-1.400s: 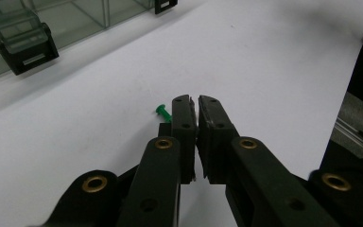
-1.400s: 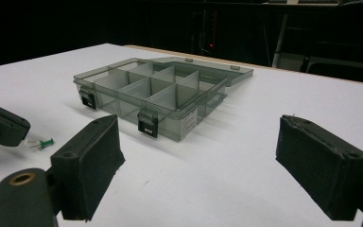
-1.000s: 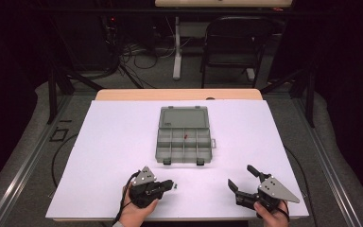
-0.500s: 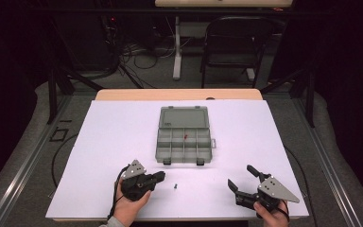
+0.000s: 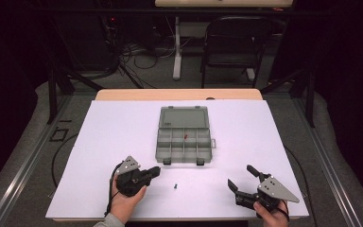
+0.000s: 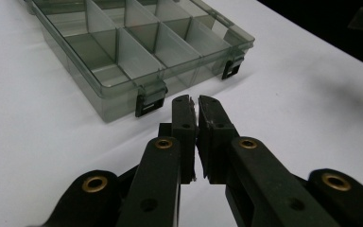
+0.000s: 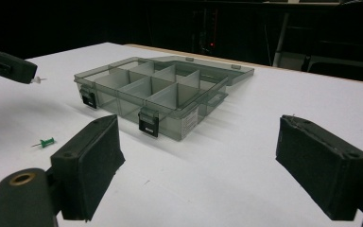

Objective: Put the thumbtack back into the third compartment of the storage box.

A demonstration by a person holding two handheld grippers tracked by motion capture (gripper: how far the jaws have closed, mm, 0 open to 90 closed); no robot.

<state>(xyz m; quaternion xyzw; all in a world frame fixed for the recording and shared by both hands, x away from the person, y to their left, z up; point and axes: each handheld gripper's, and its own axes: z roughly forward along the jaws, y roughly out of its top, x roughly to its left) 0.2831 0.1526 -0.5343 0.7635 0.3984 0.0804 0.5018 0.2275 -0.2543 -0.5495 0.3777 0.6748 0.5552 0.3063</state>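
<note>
A grey-clear compartment box (image 5: 184, 146) lies open at the table's middle, lid folded back, also in the left gripper view (image 6: 123, 52) and the right gripper view (image 7: 156, 90). One small red item (image 5: 185, 137) lies in a compartment. A green pushpin (image 5: 175, 186) (image 7: 45, 142) lies loose on the white sheet in front of the box. My left gripper (image 5: 156, 171) (image 6: 194, 101) is left of that pin, jaws together; in the right gripper view a small pale pushpin (image 7: 40, 79) sticks out of its tips (image 7: 4, 64). My right gripper (image 5: 240, 176) (image 7: 203, 142) stands wide open at the front right, holding nothing.
The white sheet (image 5: 99, 142) covers the table, with bare room left and right of the box. A chair (image 5: 231, 47), a table leg and cables stand on the floor beyond the far edge. Black frame bars run along both sides.
My left gripper has drawn back to the left, away from the green pushpin, which now lies uncovered on the sheet. The right gripper has stayed put.
</note>
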